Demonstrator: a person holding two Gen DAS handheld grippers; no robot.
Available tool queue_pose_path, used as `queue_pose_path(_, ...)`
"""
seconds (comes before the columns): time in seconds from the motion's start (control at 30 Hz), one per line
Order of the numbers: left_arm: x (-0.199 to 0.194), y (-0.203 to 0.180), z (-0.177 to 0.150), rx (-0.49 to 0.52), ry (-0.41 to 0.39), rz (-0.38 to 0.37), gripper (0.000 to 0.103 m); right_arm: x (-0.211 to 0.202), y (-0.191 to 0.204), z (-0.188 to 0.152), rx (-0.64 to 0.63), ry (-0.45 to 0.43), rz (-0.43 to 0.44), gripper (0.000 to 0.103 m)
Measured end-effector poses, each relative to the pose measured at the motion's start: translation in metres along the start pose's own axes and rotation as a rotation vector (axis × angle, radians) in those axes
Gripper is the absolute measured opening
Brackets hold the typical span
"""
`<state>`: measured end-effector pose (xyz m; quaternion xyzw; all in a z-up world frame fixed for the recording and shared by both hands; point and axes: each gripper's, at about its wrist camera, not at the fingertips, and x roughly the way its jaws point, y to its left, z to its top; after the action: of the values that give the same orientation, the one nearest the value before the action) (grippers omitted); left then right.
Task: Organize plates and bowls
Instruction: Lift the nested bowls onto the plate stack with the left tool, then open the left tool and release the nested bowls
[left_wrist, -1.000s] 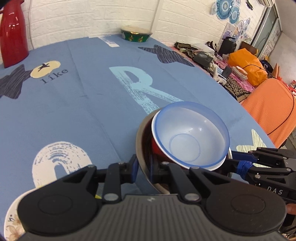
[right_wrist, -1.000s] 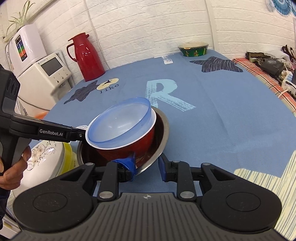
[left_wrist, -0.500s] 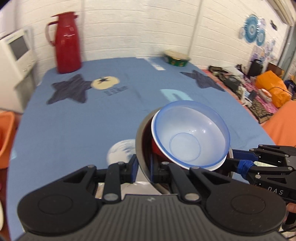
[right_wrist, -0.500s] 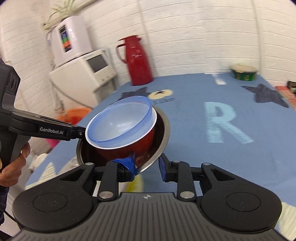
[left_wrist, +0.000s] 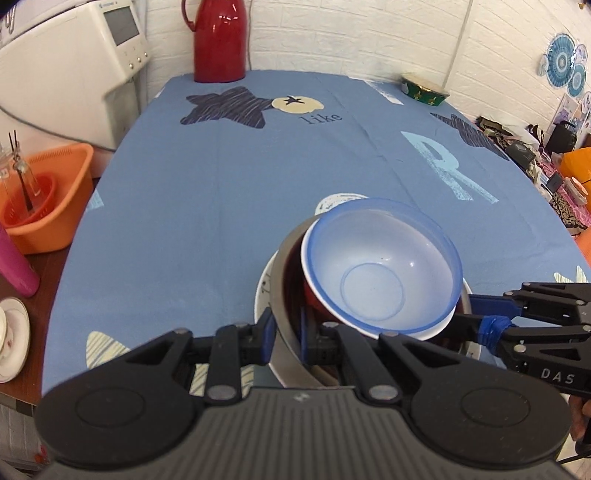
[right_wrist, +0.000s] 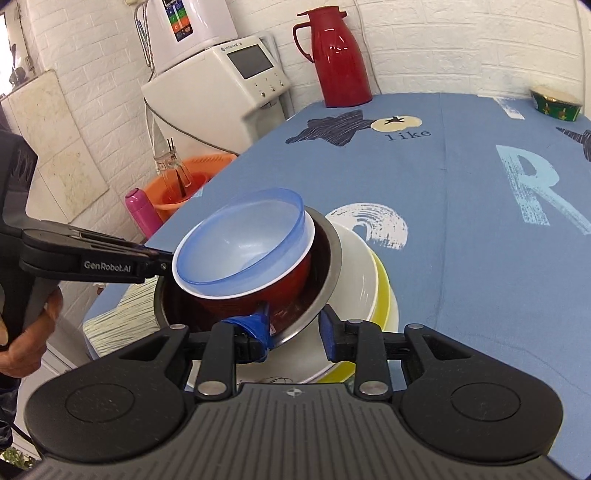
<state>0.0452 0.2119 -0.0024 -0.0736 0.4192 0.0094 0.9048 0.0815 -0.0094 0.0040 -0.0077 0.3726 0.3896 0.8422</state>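
Over stacked glossy plates (right_wrist: 369, 273), both claws pinch the steel bowl (right_wrist: 330, 254) rim: left claw (left_wrist: 284, 330), right claw (right_wrist: 295, 325); translucent blue bowl (left_wrist: 384, 266) nested inside.

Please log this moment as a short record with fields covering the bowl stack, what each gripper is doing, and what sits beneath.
stack: blue bowl nested in red bowl, tilted inside steel bowl
left gripper: shut on the steel bowl's near rim
right gripper: shut on the steel bowl's rim, opposite side
beneath: white plate over yellow plate, on blue tablecloth
contact with plates: cannot tell
far end: red thermos, green bowl
beside table: orange basket
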Motion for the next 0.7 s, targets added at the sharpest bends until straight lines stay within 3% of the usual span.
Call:
queue_pose_path(0.17,0.002,-0.001,-0.005,-0.005,-0.027,0.011,0.004,-0.001,0.0,0.002,-0.001,0.013,-0.001,0.015)
queue_pose_path(0.23,-0.001,-0.003,-0.008,0.013,-0.048,0.05,0.023,-0.002,0.0,0.003,-0.004,0.022,-0.009,0.015)
queue_pose_path(0.3,-0.004,-0.002,-0.008,0.015,-0.078,0.09,0.059,-0.005,-0.003,0.002,0.004,0.018,-0.033,0.016)
queue_pose_path(0.33,-0.007,0.0,-0.008,0.006,-0.097,0.088,0.063,-0.008,-0.005,0.001,0.009,0.011,-0.046,0.017)
queue_pose_path(0.47,-0.019,0.007,-0.004,-0.043,-0.141,0.027,0.066,-0.025,-0.018,-0.001,0.069,-0.037,-0.066,0.019)
queue_pose_path(0.7,-0.026,-0.01,0.013,-0.056,-0.192,-0.005,0.067,-0.027,-0.024,-0.004,0.129,-0.037,-0.023,0.021)
